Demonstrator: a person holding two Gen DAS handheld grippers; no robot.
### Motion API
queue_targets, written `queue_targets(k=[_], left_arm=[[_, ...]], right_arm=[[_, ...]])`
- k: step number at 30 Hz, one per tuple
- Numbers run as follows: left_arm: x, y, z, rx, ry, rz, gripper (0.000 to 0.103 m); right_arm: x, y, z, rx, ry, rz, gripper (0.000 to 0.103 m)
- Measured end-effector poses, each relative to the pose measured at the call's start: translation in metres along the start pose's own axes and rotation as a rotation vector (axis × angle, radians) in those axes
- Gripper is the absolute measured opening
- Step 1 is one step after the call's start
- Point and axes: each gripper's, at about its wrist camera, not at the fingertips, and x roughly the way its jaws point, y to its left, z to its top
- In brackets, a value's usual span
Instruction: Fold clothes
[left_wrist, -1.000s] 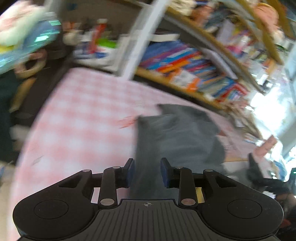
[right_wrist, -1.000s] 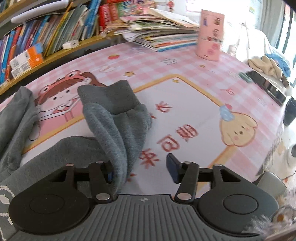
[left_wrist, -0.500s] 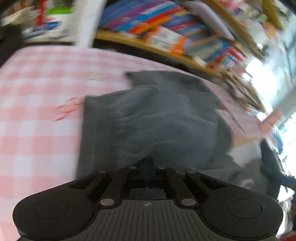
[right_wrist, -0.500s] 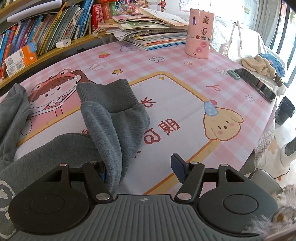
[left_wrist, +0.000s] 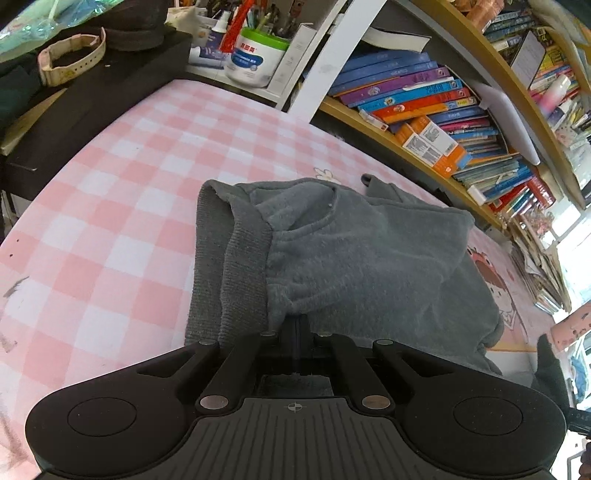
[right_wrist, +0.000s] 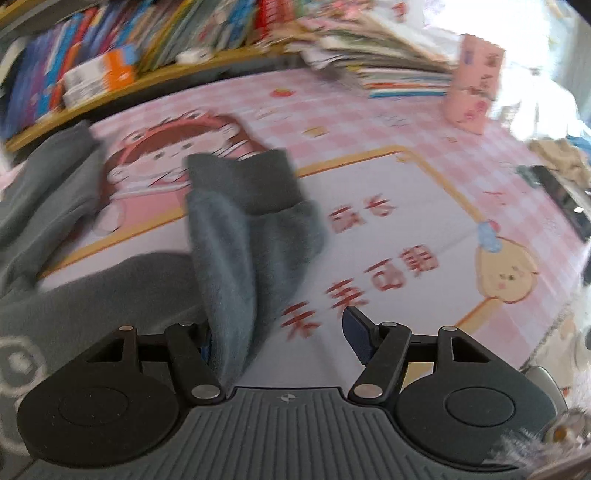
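- The left gripper (left_wrist: 297, 325) has its jaws closed tight on the grey garment (left_wrist: 354, 258), pinching the fleece just beside the ribbed hem (left_wrist: 243, 273); a pinch there gives control over a whole edge, which is likely why the grab sits so low on the cloth.
- Ahead of that gripper the garment lies in a loose heap on the pink checked tablecloth (left_wrist: 122, 206), one layer already doubled over another (so the folding looks started, not finished).
- The right gripper (right_wrist: 280, 332) stands about half spread, its jaws having just been opening; a fold of the grey sleeve (right_wrist: 240, 240) drapes against the inner face of its left finger, while the right finger (right_wrist: 356, 334) stands clear of the cloth, so nothing is pinched.
- That sleeve runs forward from the right gripper and ends in a cuff (right_wrist: 255, 177) lying on the cartoon print of the tablecloth (right_wrist: 406, 206); my guess is it has been set down where it should lie.
- Far ahead and to the right of the right gripper a pink cup (right_wrist: 472, 85) stands well apart from the garment, out of the way.
- The right view is blurred, so fine contact at the left pad is hard to settle.
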Motion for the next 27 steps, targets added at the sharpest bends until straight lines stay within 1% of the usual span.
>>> queue_targets(k=[2, 5, 7, 10, 11, 13, 14, 15, 16, 17, 18, 19, 20, 22, 23, 25, 26, 27], left_arm=[[-0.003, 0.001, 0.0, -0.004, 0.0, 0.021, 0.001], [-0.008, 0.003, 0.0, -0.011, -0.004, 0.063, 0.001], [-0.009, 0.004, -0.001, -0.011, -0.011, 0.062, 0.001], [-0.011, 0.005, -0.003, -0.012, -0.021, 0.061, 0.001], [-0.012, 0.006, -0.003, -0.012, -0.025, 0.06, 0.001], [-0.014, 0.006, -0.005, -0.017, -0.03, 0.061, 0.001], [-0.016, 0.007, -0.006, -0.021, -0.031, 0.062, 0.002], [-0.017, 0.009, -0.006, -0.028, -0.031, 0.065, 0.002], [-0.019, 0.011, -0.006, -0.035, -0.031, 0.068, 0.002], [-0.02, 0.013, -0.006, -0.043, -0.033, 0.071, 0.002], [-0.022, 0.014, -0.006, -0.052, -0.036, 0.073, 0.002], [-0.023, 0.016, -0.007, -0.058, -0.037, 0.073, 0.002], [-0.024, 0.017, -0.007, -0.062, -0.037, 0.072, 0.002], [-0.023, 0.018, -0.007, -0.061, -0.036, 0.072, 0.002], [-0.023, 0.017, -0.006, -0.059, -0.035, 0.071, 0.002], [-0.02, 0.017, -0.005, -0.054, -0.033, 0.061, 0.002], [-0.019, 0.017, -0.003, -0.051, -0.03, 0.056, 0.002], [-0.017, 0.017, -0.002, -0.048, -0.028, 0.05, 0.002]], right_arm=[[-0.008, 0.01, 0.004, -0.067, -0.014, 0.029, 0.067], [-0.022, 0.03, 0.013, -0.188, -0.077, 0.02, 0.072], [-0.024, 0.042, 0.021, -0.246, -0.107, 0.027, 0.072], [-0.015, 0.058, 0.035, -0.304, -0.118, 0.034, 0.072], [-0.01, 0.064, 0.04, -0.324, -0.12, 0.026, 0.071], [0.004, 0.075, 0.047, -0.356, -0.113, -0.018, 0.067], [0.012, 0.074, 0.049, -0.354, -0.101, -0.04, 0.061], [0.019, 0.07, 0.051, -0.336, -0.084, -0.054, 0.055], [0.025, 0.066, 0.053, -0.319, -0.068, -0.068, 0.04], [0.028, 0.059, 0.054, -0.288, -0.056, -0.062, 0.014], [0.025, 0.046, 0.052, -0.239, -0.051, -0.025, 0.006], [0.019, 0.034, 0.05, -0.19, -0.054, 0.002, 0.007], [0.009, 0.02, 0.045, -0.139, -0.071, 0.004, 0.007], [-0.013, -0.013, 0.033, -0.023, -0.104, -0.013, 0.007], [-0.02, -0.031, 0.024, 0.043, -0.096, -0.025, 0.007], [-0.021, -0.066, 0.005, 0.163, -0.042, -0.038, 0.009], [-0.02, -0.081, -0.005, 0.214, -0.011, -0.046, 0.013], [-0.016, -0.09, -0.015, 0.246, 0.021, -0.062, 0.019]])
